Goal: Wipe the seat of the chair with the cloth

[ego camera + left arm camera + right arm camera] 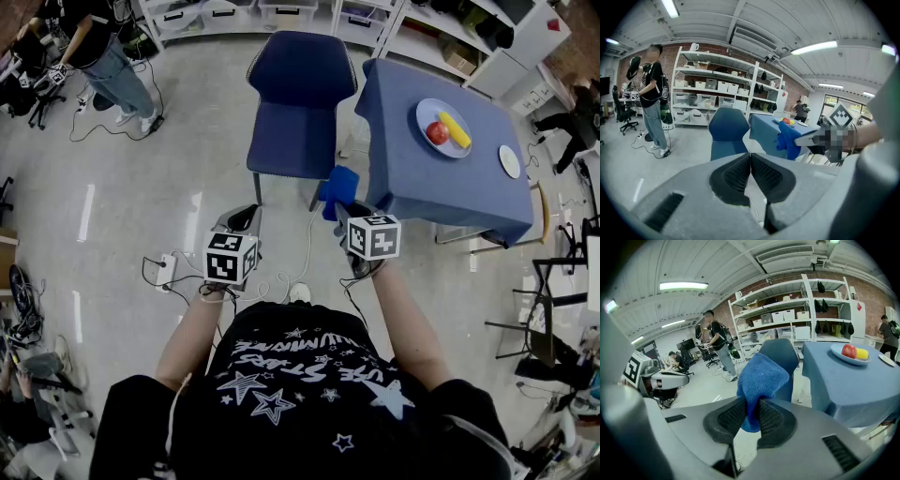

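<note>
Now the right gripper point(751, 414) pinches the blue cloth point(762, 377) between its jaws, and the cloth bunches up above them. The left gripper point(750, 164) has its jaws pressed together, holding nothing. Both are held over the floor, near the front edge of the blue chair point(300, 84). The cloth is not touching the seat point(292, 141). A table point(412, 178) with a blue cover stands just beside the chair.
</note>
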Motion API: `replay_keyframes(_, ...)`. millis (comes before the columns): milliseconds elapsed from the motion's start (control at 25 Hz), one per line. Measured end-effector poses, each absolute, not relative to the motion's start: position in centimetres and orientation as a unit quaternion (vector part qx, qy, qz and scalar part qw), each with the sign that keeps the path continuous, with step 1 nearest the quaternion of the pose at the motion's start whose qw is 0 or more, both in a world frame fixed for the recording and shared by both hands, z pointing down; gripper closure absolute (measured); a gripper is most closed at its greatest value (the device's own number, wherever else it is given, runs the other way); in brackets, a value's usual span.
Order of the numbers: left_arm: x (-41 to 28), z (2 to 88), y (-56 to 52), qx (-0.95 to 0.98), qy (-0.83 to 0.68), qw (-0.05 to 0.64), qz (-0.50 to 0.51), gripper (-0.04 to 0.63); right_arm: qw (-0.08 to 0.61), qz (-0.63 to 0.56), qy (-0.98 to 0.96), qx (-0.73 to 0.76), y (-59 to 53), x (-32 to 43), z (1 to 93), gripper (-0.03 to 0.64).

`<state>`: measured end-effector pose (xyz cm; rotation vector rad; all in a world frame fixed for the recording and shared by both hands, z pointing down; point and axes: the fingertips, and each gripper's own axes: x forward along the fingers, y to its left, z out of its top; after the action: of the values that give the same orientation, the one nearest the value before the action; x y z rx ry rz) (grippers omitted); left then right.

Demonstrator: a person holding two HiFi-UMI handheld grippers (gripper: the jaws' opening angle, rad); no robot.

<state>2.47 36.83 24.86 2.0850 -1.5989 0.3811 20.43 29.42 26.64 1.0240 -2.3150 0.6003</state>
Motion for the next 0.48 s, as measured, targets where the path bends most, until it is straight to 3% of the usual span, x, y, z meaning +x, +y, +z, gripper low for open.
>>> replay_keyframes(480,3.7,26.5,37.1,0.741,-0.600,0.251,0.166,0.574,0.265,0.230,-0.869,0.349,29.2,22.1,28.1,0.558)
